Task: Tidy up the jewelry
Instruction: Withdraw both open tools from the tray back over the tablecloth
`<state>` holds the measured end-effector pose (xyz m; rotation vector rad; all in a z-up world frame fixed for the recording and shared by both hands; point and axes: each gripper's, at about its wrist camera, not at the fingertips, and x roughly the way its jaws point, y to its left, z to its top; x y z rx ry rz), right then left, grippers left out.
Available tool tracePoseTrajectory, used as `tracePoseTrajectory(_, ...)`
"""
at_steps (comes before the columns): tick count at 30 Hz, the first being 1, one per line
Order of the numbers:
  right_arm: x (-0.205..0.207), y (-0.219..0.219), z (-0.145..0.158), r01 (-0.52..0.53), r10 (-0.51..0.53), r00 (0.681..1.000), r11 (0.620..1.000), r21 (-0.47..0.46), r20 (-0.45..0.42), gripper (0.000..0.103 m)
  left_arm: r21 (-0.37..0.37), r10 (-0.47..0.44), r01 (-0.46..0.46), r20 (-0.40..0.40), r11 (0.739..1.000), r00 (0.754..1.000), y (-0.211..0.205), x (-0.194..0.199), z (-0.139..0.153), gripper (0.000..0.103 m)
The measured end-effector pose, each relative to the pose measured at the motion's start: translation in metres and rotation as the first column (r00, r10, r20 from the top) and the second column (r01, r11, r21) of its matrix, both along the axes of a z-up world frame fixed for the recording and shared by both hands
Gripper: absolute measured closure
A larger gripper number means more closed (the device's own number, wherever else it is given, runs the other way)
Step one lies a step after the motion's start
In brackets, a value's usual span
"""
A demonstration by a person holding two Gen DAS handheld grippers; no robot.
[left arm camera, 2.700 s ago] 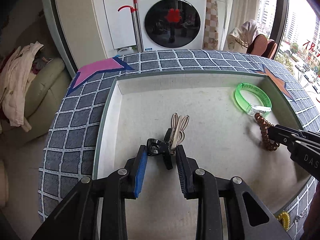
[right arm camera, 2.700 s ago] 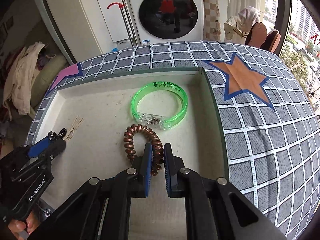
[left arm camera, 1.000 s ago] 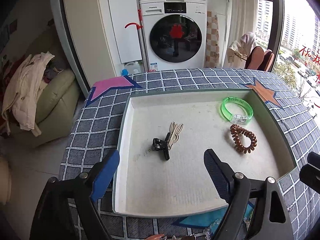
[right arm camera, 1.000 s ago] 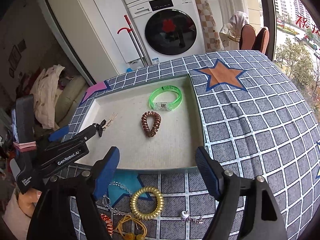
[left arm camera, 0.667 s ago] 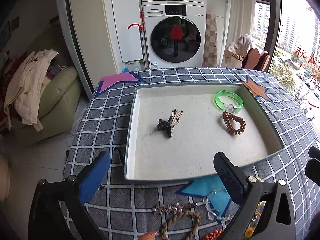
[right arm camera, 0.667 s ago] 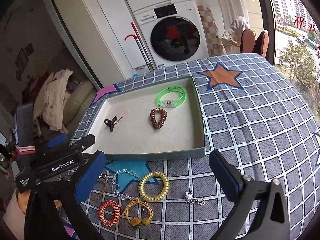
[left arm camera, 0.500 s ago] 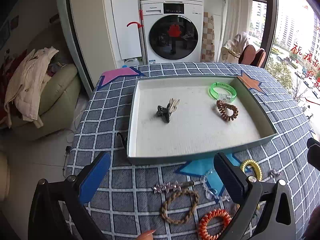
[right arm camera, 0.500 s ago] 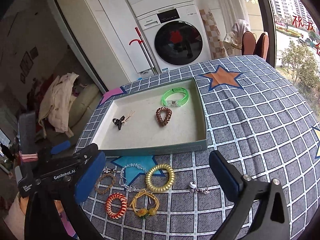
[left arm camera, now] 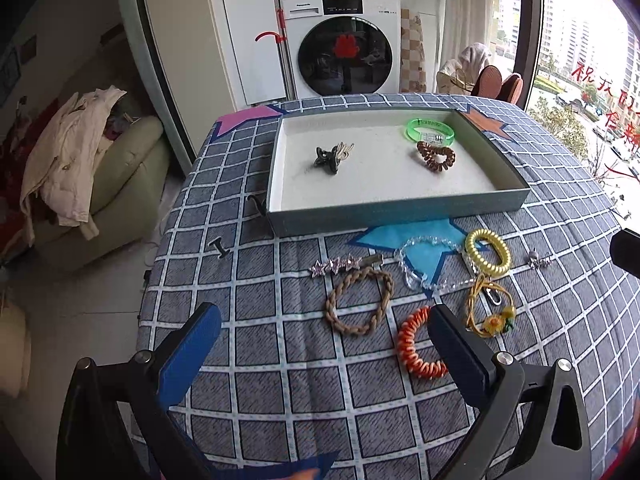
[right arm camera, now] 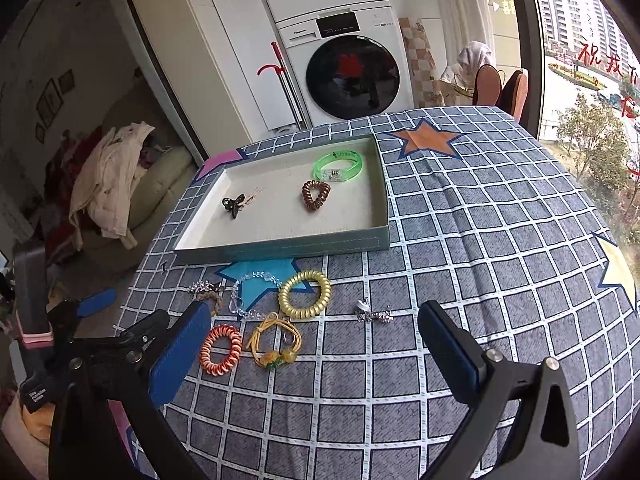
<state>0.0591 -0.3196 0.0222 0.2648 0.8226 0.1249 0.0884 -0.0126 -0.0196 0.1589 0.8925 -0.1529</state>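
Observation:
A teal tray (left arm camera: 384, 214) (right arm camera: 280, 249) holds a black claw clip (left arm camera: 326, 159), a green bangle (left arm camera: 431, 130) and a brown coil tie (left arm camera: 436, 155). In front of it on the checked cloth lie a braided bracelet (left arm camera: 359, 300), an orange coil tie (left arm camera: 418, 354), a yellow coil tie (left arm camera: 488, 250), a clear bead bracelet (left arm camera: 424, 262), a star clip (left arm camera: 340, 265) and a yellow cord charm (left arm camera: 490, 312). My left gripper (left arm camera: 324, 344) is open wide above the cloth, empty. My right gripper (right arm camera: 316, 344) is open wide, empty.
A small silver charm (right arm camera: 372, 312) lies to the right of the yellow coil tie. A washing machine (left arm camera: 344, 44) stands behind the table. A sofa with clothes (left arm camera: 80, 168) is at the left. The left gripper's body (right arm camera: 80, 340) shows at the lower left of the right wrist view.
Both grippers let go of the clip and the brown coil tie in the tray, opened wide, and pulled back towards the near side of the table, bringing the loose jewelry into view.

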Motion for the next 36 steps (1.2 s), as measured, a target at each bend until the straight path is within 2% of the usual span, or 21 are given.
tracePoseTrajectory(9,-0.011,-0.002,-0.013,-0.004,0.004,0.999,1.000,-0.003,-0.032,0.000,-0.020,-0.001,0.000,-0.062,1.000,0.998,0.006,-0.022,-0.016,0.000)
tracePoseTrajectory(18,-0.017,-0.010,-0.029,0.017,-0.020,0.997,0.999,-0.037,-0.073,0.000,-0.017,0.000,-0.001,-0.037,1.000,0.999,0.003,-0.034,-0.016,0.000)
tracePoseTrajectory(30,-0.016,-0.020,-0.049,0.047,-0.061,0.988,0.994,-0.099,-0.143,0.000,-0.040,0.047,-0.050,-0.068,0.998,0.997,0.017,-0.033,-0.029,0.000)
tracePoseTrajectory(36,-0.004,-0.017,-0.056,0.032,-0.052,0.985,0.992,-0.124,-0.167,0.000,-0.059,0.026,-0.031,-0.090,0.998,0.996,0.008,-0.023,-0.033,0.000)
